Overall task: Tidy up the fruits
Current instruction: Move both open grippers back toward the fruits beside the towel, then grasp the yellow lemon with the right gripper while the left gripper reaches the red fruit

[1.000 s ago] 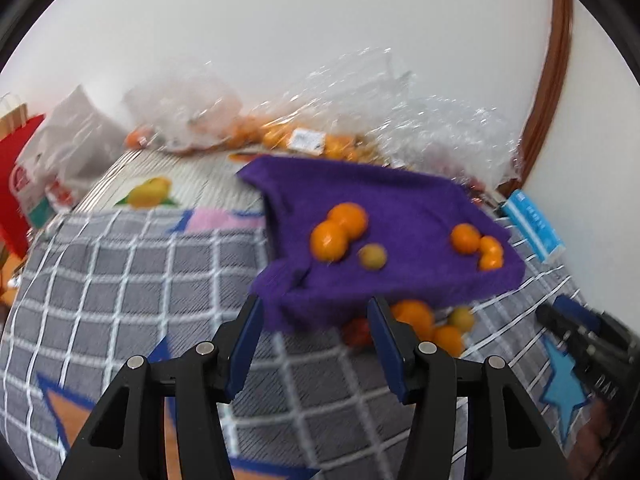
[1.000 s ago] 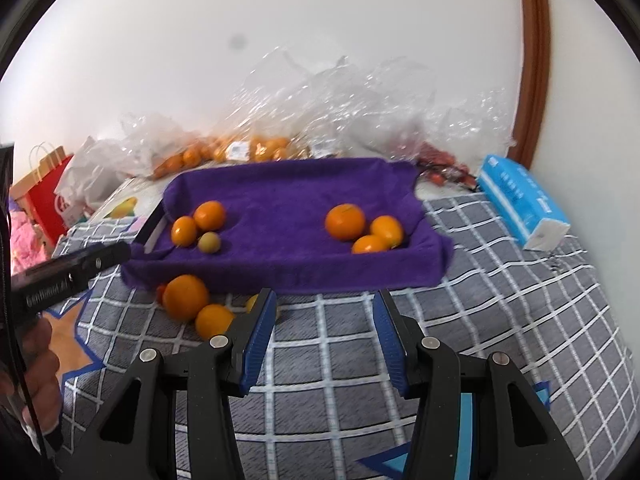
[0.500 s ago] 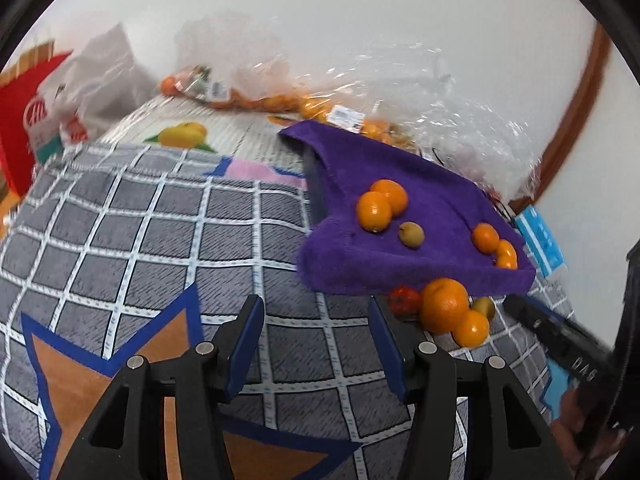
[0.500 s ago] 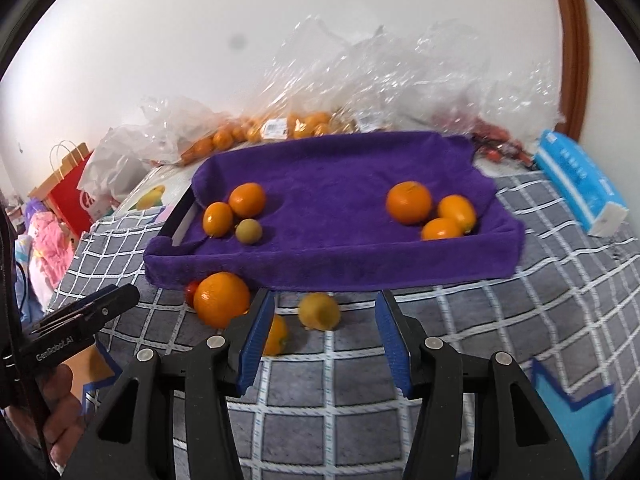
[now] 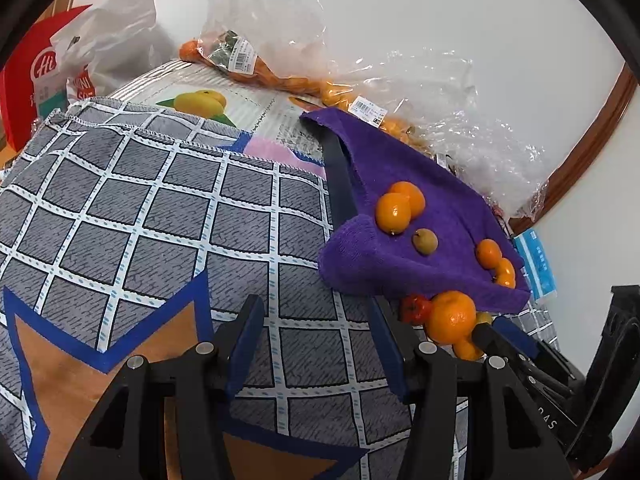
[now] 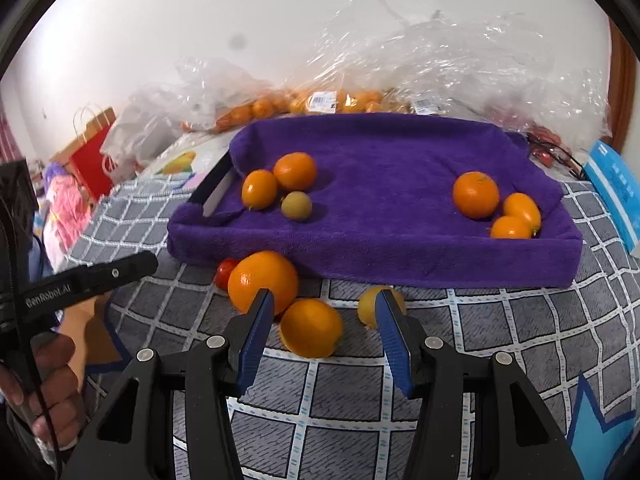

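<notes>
- While spread wide and gripping nothing, right gripper [image 6: 323,303] low over grey checked cloth [image 6: 520,332], with small orange [image 6: 311,328] lying between its blue fingers [image 6: 256,332].
- Just past the left fingertip: large orange [image 6: 262,280], touching the small one; red fruit [image 6: 225,273] tucked behind it.
- Just beyond the right fingertip: yellow fruit [image 6: 368,306], partly hidden.
- All four loose on the cloth, right in front of purple towel-lined tray [image 6: 380,256].
- Inside the tray, left side: two oranges [image 6: 280,180] and greenish-brown fruit [image 6: 296,206], touching.
- Inside, right corner: three more oranges [image 6: 496,206] clustered.
- Left gripper [image 5: 316,320] also wide apart and holding nothing, over bare cloth well left of the fruit.
- Behind the tray: clear plastic bags [image 6: 420,68] with more oranges.
- Far left: red paper bag [image 6: 90,148]; far right: blue box [image 6: 616,188].
</notes>
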A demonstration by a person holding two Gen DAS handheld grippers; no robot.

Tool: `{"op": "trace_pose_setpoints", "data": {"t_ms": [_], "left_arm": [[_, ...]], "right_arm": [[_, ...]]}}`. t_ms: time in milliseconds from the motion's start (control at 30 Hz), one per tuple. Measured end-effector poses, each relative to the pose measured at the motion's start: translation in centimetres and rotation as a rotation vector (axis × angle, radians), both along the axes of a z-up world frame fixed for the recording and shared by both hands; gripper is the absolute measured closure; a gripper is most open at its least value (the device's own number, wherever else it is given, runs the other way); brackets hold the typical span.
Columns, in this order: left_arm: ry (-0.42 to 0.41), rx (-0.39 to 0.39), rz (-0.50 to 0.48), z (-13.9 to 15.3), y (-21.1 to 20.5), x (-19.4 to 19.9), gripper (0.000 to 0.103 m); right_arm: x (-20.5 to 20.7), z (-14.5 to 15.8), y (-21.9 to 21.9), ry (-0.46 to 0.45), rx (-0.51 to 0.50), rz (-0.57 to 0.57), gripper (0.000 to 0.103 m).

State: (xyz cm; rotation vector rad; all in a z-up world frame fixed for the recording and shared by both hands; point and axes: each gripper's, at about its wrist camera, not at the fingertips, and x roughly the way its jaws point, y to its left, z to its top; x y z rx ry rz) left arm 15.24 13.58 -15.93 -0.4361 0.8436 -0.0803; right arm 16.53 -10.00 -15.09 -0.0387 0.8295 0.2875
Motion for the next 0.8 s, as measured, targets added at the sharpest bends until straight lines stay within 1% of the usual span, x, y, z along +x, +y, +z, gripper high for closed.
{"op": "trace_pose_setpoints", "data": {"t_ms": [67, 133, 167, 233, 267, 333, 467, 533, 567, 600, 667, 700, 800], "left_arm": [[-0.003, 0.017, 0.002, 0.1, -0.1, -0.1, 0.052], [-0.009, 0.020, -0.001, 0.2, -0.2, -0.1, 0.052], [-0.011, 0.019, -0.003, 0.2, -0.2, -0.2, 0.052], [-0.011, 0.030, -0.002, 0.2, -0.3, -0.2, 0.052], [-0.009, 0.035, 0.000, 0.1, -0.4, -0.1, 0.052], [-0.004, 0.043, -0.001, 0.0, -0.4, 0.0, 0.052], [-0.007, 0.070, -0.004, 0.0, -0.7, 0.1, 0.052], [-0.011, 0.081, -0.011, 0.0, -1.0, 0.0, 0.052], [-0.014, 0.079, -0.018, 0.1, -1.0, 0.0, 0.052], [-0.015, 0.076, -0.022, 0.1, -1.1, 0.0, 0.052], [-0.018, 0.080, -0.025, 0.1, -1.2, 0.0, 0.052], [-0.017, 0.083, -0.026, 0.1, -1.2, 0.0, 0.052], [-0.020, 0.085, -0.035, 0.1, -1.4, 0.0, 0.052]], "right_arm": [[-0.2, 0.1, 0.0, -0.009, -0.009, 0.011, 0.051], [-0.3, 0.4, -0.5, -0.033, -0.001, -0.006, 0.051], [-0.2, 0.5, -0.9, -0.029, 0.001, -0.020, 0.051], [0.2, 0.6, -1.6, -0.022, 0.013, -0.033, 0.056], [0.3, 0.7, -2.0, -0.022, 0.016, -0.043, 0.062], [0.8, 0.7, -2.4, -0.018, 0.016, -0.059, 0.066], [2.3, -0.3, -3.2, 0.044, 0.035, -0.099, 0.076], [2.4, -0.7, -3.4, 0.065, 0.077, -0.080, 0.076], [2.4, -0.8, -3.3, 0.072, 0.079, -0.073, 0.075], [2.4, -1.0, -3.1, 0.076, 0.072, -0.067, 0.073], [2.0, -1.1, -2.7, 0.067, 0.039, -0.061, 0.073], [1.9, -1.1, -2.7, 0.063, 0.030, -0.065, 0.075], [1.5, -1.0, -3.5, 0.058, 0.030, -0.082, 0.075]]}}
